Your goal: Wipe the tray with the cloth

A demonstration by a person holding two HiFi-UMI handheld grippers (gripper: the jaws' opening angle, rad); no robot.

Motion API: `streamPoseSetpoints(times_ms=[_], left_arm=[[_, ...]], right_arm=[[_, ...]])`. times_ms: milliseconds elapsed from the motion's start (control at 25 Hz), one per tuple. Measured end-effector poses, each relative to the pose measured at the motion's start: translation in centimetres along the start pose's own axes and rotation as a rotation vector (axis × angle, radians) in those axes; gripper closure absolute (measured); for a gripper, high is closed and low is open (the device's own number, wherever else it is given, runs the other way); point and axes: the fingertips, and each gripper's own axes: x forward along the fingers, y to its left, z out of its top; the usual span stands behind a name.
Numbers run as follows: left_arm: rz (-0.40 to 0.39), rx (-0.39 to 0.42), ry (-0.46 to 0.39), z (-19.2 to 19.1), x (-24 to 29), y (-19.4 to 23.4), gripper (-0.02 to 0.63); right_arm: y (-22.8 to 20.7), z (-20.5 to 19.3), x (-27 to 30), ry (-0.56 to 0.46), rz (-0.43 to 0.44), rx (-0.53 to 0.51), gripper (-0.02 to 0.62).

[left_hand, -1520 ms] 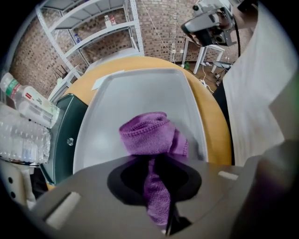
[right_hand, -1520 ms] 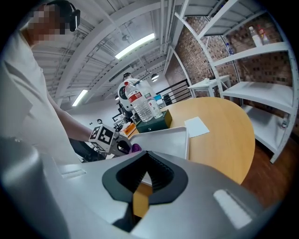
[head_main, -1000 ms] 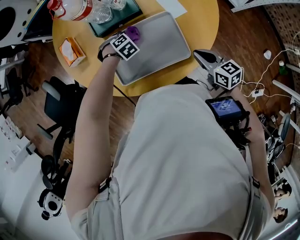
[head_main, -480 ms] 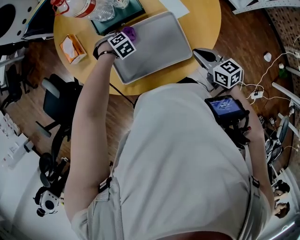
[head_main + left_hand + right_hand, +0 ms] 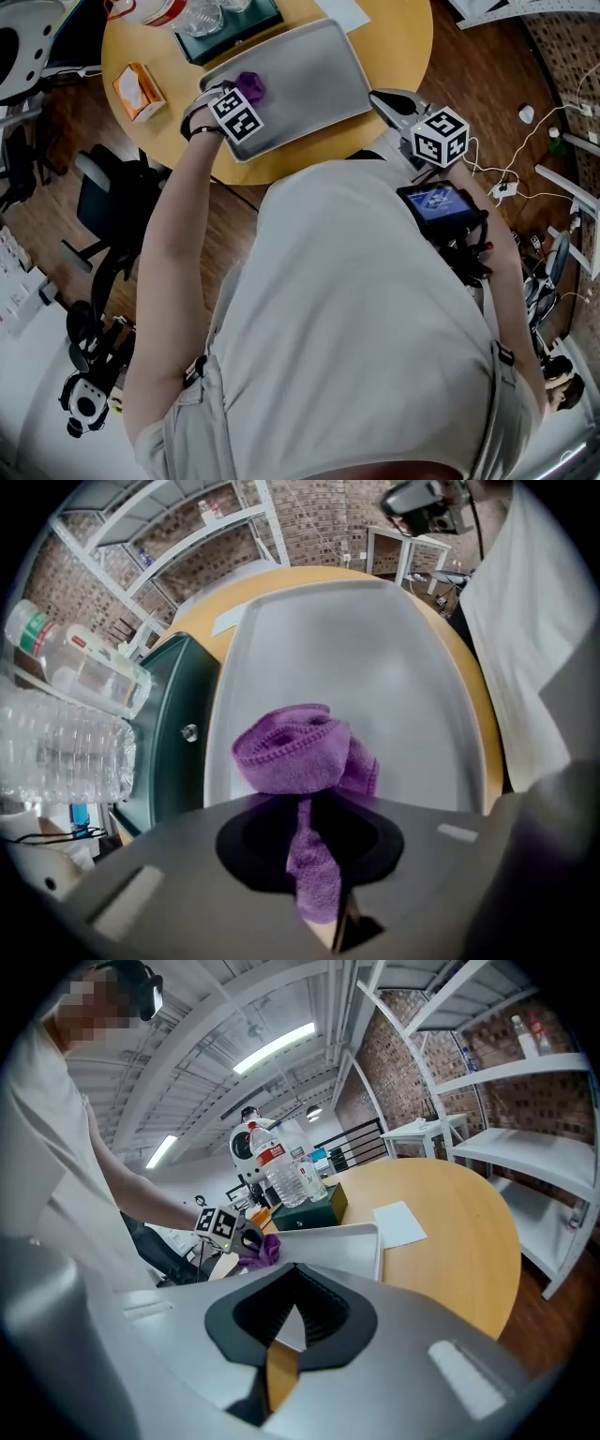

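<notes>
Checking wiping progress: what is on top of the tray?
Only the bunched purple cloth, a strip between the closing jaws of the left gripper. The tray surface under it is hidden.

Round wood table (image 5: pixel 403 47) below me: grey tray (image 5: pixel 309 75) near my edge, dk green box (image 5: pixel 248 28) just behind it w/ clear bottles (image 5: pixel 150 9), white paper (image 5: pixel 342 11) at right, orange packet (image 5: pixel 136 89) at left.

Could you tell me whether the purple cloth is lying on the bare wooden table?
No, the purple cloth sits bunched on the grey tray.
</notes>
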Motion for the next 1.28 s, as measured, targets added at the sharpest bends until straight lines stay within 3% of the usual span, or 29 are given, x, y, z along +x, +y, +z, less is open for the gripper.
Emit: streamPoseSetpoints(times_ms=[440, 760, 1080, 1280], left_arm=[[-0.042, 0.078, -0.031, 1.6, -1.3, -12.6, 0.552], [-0.057, 0.026, -0.029, 1.0, -1.2, -12.7, 0.552], [-0.063, -0.034, -0.003, -3.4, -1.4, -12.6, 0.551], [-0.077, -0.010, -0.003, -3.5, -1.5, -12.5, 0.549]], right_arm=[[1.8, 0.3, 1.9, 0.022, 0.077, -0.046, 0.594], [2.6, 0.5, 2.7, 0.028, 0.110, -0.065, 0.594], [2.9, 0.6, 3.1, 0.033, 0.116, -0.073, 0.594], [2.8, 0.6, 2.6, 0.035, 0.104, -0.070, 0.594]])
